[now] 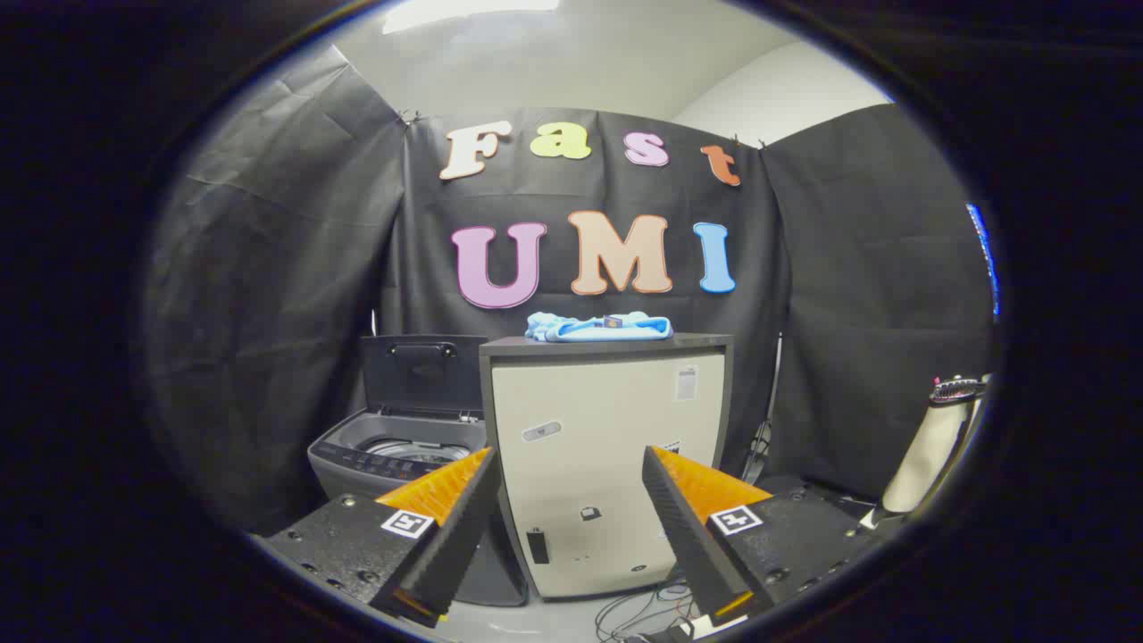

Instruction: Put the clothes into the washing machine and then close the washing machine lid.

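a staged recording booth rather than a real home. black cloth (295, 268), creased and pinned at its seams, hangs as the walls on three sides, and a plain white ceiling (571, 62) with a light panel shows above it. a top-loading washer (393, 455) with its lid (421, 371) up stands beside a pale cabinet (607, 446), with blue clothes (598, 328) lying on top. loose cables (643, 612) trail over the floor at the cabinet's foot.

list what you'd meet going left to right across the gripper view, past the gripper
grey top-loading washing machine with its lid up → cream cabinet with light blue clothes on top → cream bottle-like object; open gripper hangs ahead of the cabinet.
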`<state>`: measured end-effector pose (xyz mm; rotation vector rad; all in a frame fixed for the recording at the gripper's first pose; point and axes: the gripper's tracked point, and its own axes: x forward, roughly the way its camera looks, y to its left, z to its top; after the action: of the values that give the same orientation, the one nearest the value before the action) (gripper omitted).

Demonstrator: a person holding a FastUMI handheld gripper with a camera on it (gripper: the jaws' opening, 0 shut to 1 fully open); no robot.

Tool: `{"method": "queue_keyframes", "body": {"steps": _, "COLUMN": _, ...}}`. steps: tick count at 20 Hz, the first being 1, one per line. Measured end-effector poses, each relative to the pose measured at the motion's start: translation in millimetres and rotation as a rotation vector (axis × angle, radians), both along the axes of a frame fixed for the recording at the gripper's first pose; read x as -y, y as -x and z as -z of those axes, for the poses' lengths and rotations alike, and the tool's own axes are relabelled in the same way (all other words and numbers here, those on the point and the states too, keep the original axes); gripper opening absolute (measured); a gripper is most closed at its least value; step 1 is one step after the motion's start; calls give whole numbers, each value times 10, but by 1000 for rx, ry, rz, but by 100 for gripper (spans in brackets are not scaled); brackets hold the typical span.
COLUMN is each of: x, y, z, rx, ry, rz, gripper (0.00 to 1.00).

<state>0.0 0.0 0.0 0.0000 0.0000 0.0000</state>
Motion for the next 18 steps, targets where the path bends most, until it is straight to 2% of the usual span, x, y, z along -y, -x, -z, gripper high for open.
{"method": "queue_keyframes", "body": {"steps": 12, "x": -81, "y": -116, "z": -66, "rx": 9, "ry": -70, "rz": -7, "gripper": 95}}
{"method": "queue_keyframes", "body": {"steps": 18, "x": -183, "y": -399, "z": -236, "rx": -23, "ry": -186, "rz": -31, "gripper": 96}}
